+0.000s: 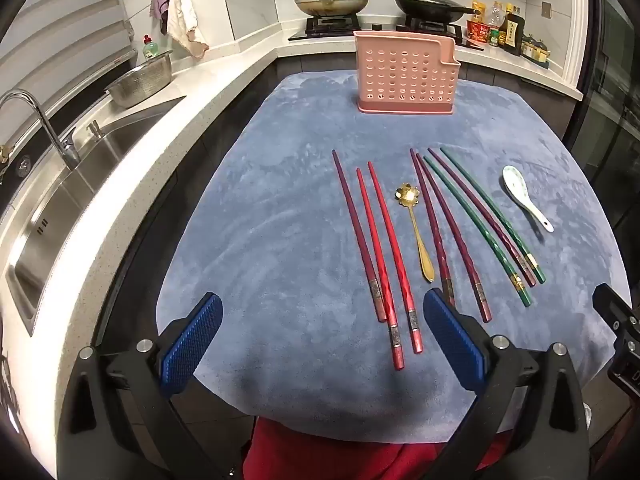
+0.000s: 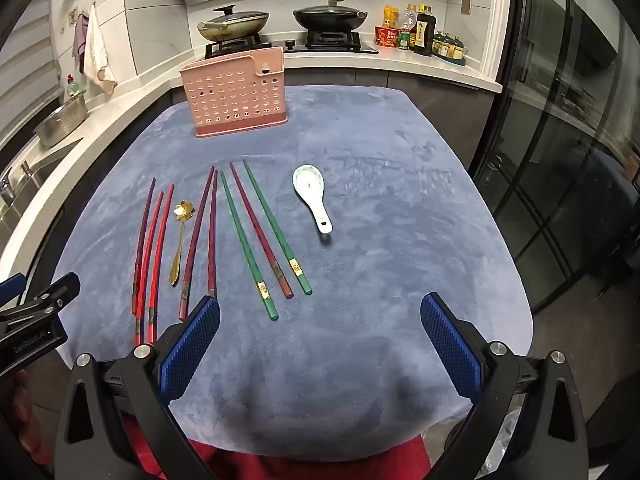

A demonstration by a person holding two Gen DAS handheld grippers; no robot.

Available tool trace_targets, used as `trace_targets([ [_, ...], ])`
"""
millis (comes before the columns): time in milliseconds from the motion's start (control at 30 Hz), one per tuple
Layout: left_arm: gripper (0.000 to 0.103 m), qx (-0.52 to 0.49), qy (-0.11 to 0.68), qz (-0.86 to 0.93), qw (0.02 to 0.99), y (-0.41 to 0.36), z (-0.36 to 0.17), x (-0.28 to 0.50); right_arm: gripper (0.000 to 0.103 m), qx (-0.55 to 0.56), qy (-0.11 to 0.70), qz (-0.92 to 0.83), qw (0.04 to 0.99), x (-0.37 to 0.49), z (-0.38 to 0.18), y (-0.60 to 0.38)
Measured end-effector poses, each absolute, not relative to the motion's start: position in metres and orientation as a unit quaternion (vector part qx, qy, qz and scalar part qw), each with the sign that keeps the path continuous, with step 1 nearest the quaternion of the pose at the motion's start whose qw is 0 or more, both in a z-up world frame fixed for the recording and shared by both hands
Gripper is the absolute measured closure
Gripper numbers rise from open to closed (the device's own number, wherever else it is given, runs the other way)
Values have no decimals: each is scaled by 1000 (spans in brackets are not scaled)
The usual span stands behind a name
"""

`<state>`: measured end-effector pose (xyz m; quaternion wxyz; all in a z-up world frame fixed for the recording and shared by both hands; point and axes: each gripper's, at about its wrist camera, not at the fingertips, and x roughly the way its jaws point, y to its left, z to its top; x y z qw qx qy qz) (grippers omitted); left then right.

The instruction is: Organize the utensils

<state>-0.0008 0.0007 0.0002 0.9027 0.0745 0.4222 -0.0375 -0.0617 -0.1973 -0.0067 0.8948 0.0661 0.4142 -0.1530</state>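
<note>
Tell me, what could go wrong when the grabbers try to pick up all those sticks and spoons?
1. The chopsticks lie close together, so the jaws might pinch two at once or roll one away.
2. The white spoon looks smooth and rounded; it could slip out.
3. The pink holder stands far back; bumping it with a chopstick might tip it.

Kitchen, artificial light, dim at the edges. My table (image 1: 280,208) is covered in blue-grey plush cloth. To my left, a pale speckled counter (image 1: 132,184) with a steel sink (image 1: 80,184) and a chrome tap (image 1: 44,124). A metal colander (image 1: 140,80) stands beyond the sink. White tiled wall (image 1: 240,4); towels (image 1: 180,12) hang on hooks. Far counter: gas hob (image 2: 288,42) with two lidded pans, condiment bottles (image 2: 416,30) beside it. To my right, dark glass doors (image 2: 568,128).
</note>
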Motion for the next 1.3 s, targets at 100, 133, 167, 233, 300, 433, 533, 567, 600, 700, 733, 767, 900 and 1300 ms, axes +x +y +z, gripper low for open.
trace_targets([
  [100,7,75,421,-36,903,2,1,-3,7,65,415,-154,894,-62,-7,-197],
  [133,7,75,421,-36,903,2,2,-5,7,65,415,-154,894,-62,-7,-197],
  [167,7,77,424,-35,902,2,2,-4,7,65,416,-154,894,-62,-7,-197],
  [233,7,77,427,-36,900,2,1,-4,7,65,416,-154,894,-62,-7,-197],
  [300,7,76,429,-37,899,1,-1,-1,7,65,416,-154,894,-61,-7,-197],
  [433,7,75,430,-37,899,-2,-4,-2,7,65,415,-154,894,-62,-7,-196],
  [533,7,75,431,-36,898,-4,-5,-2,7,65,415,-154,894,-61,-7,-196],
  [567,7,75,431,-36,899,-5,-6,-3,7,65,415,-154,894,-61,-7,-196],
  [600,7,75,431,-38,899,-3,-5,-2,7,64,415,-154,894,-61,-7,-196],
  [700,7,76,432,-40,898,-2,-5,1,7,65,416,-154,894,-61,-8,-196],
  [733,7,76,432,-39,898,-2,-6,1,7,65,416,-154,894,-60,-7,-197],
  [767,7,76,432,-39,898,-3,-6,1,7,65,416,-154,894,-60,-8,-197],
  [900,7,75,433,-40,898,-3,-6,0,7,65,417,-154,894,-60,-8,-196],
  [1300,7,76,432,-40,898,-9,-10,-5,7,64,417,-154,893,-59,-9,-195],
])
